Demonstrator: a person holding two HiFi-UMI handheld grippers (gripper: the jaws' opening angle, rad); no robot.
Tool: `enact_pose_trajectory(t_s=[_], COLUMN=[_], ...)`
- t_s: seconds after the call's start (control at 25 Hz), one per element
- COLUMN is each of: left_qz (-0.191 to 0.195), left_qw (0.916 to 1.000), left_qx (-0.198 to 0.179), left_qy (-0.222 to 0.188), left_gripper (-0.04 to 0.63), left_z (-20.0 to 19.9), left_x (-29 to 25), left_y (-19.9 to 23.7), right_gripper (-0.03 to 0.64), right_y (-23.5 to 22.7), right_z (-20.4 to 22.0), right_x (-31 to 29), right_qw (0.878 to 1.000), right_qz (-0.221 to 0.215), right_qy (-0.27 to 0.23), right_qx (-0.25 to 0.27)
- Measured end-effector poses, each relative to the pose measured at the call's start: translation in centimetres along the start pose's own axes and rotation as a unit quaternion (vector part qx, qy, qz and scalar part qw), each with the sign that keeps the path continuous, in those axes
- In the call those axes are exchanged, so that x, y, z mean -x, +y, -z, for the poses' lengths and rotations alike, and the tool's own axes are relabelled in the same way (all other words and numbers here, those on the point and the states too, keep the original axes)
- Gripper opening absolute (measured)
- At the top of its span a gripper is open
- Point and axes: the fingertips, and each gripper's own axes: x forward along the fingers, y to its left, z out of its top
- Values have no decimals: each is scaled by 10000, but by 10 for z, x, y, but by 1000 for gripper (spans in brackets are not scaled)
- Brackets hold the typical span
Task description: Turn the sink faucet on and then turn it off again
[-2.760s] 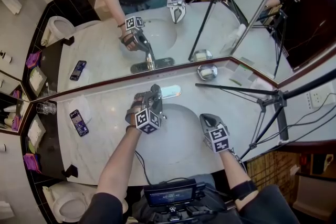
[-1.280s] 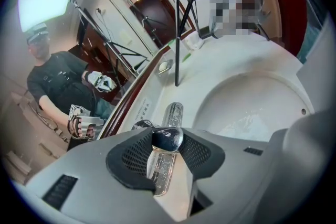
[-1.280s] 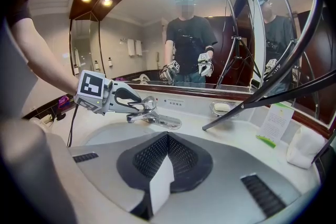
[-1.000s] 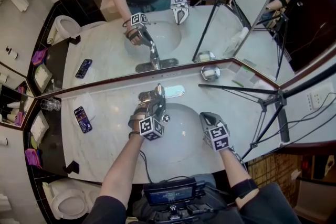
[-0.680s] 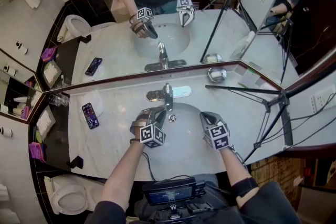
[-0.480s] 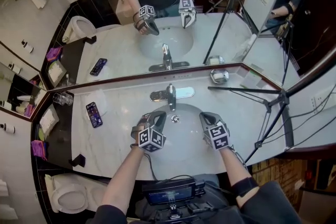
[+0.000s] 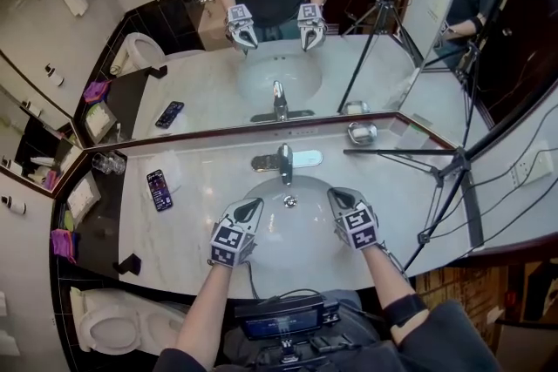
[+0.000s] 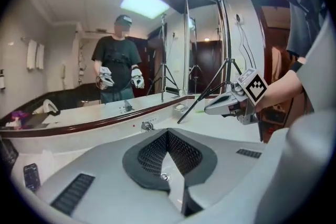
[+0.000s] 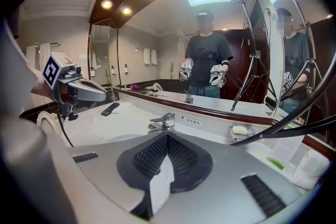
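Chrome single-lever faucet (image 7: 281,162) standing upright on a chrome base plate (image 7: 301,158) at the rear rim of the oval white basin (image 7: 292,241), which is sunk in a pale marble counter (image 7: 187,222); spout reaches over the bowl toward the drain (image 7: 290,201)
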Motion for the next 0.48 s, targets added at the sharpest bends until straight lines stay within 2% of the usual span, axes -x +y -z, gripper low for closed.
enact_pose_trajectory(t_s=[0.28,0.4,0.48], left_qz=[-338,-342,-325], left_qw=[9968,9934,9929], left_qx=[622,977,1031], left_qy=[-358,-485,-506], left_gripper=[0,0,0], left_z=[3,6,7], left_x=[33,42,46], left_y=[10,9,6], right_gripper=[21,21,21], right_y=[6,9,11], right_z=[-2,-1,1], right_x=[8,11,14], right_qw=[10000,10000,10000], right_qz=[-7,-2,8], right_qy=[-36,-33,-21], right_qx=[61,66,81])
